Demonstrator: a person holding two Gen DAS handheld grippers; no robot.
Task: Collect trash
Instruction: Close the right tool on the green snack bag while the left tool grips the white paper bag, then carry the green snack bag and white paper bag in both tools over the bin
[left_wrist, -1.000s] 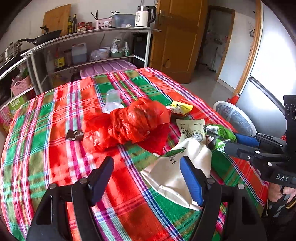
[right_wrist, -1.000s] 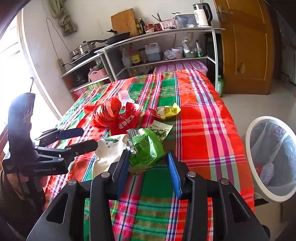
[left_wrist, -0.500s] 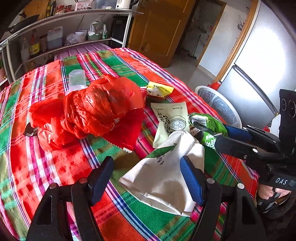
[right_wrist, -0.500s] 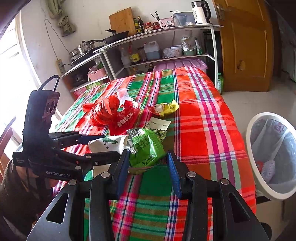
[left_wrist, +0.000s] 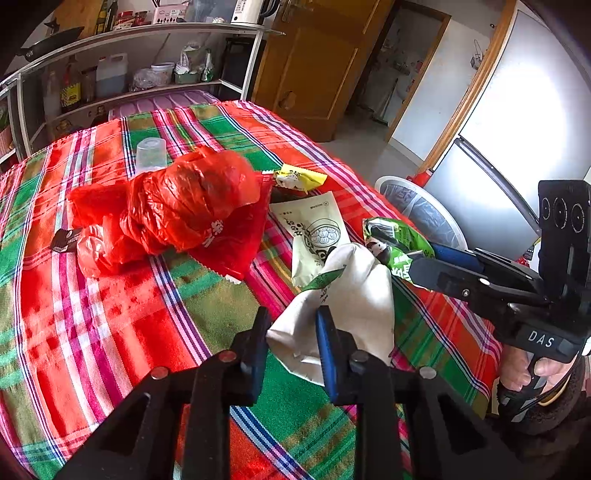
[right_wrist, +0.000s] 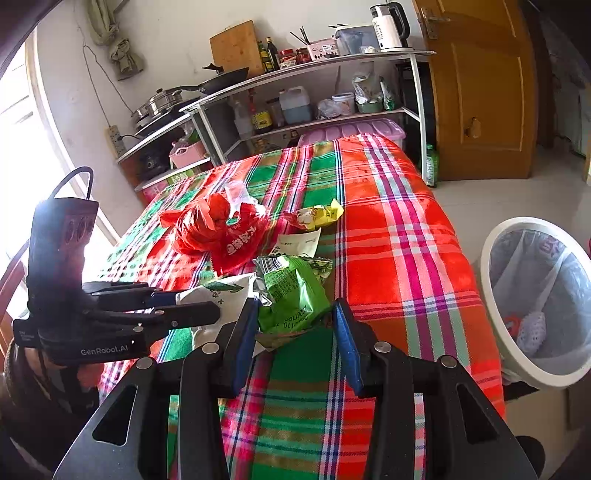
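Observation:
My left gripper (left_wrist: 291, 325) is shut on the near end of a white paper pouch (left_wrist: 354, 291), which also shows in the right wrist view (right_wrist: 218, 291). My right gripper (right_wrist: 295, 314) holds a crumpled green snack bag (right_wrist: 291, 291) between its fingers; the bag also shows in the left wrist view (left_wrist: 399, 240). On the plaid cloth lie a red plastic bag (left_wrist: 184, 206), a flat cream packet (left_wrist: 314, 229), a yellow wrapper (left_wrist: 299, 177) and a clear plastic cup (left_wrist: 149, 153). A white bin (right_wrist: 535, 310) with a liner stands on the floor right of the table.
A small dark wrapper (left_wrist: 66, 236) lies left of the red bag. A metal shelf rack (right_wrist: 303, 96) with bottles and pots stands behind the table. A wooden door (right_wrist: 480, 88) is at the back right.
My left gripper moved forward and closed on the white pouch, lifting its near end. My right gripper kept holding the green bag in place.

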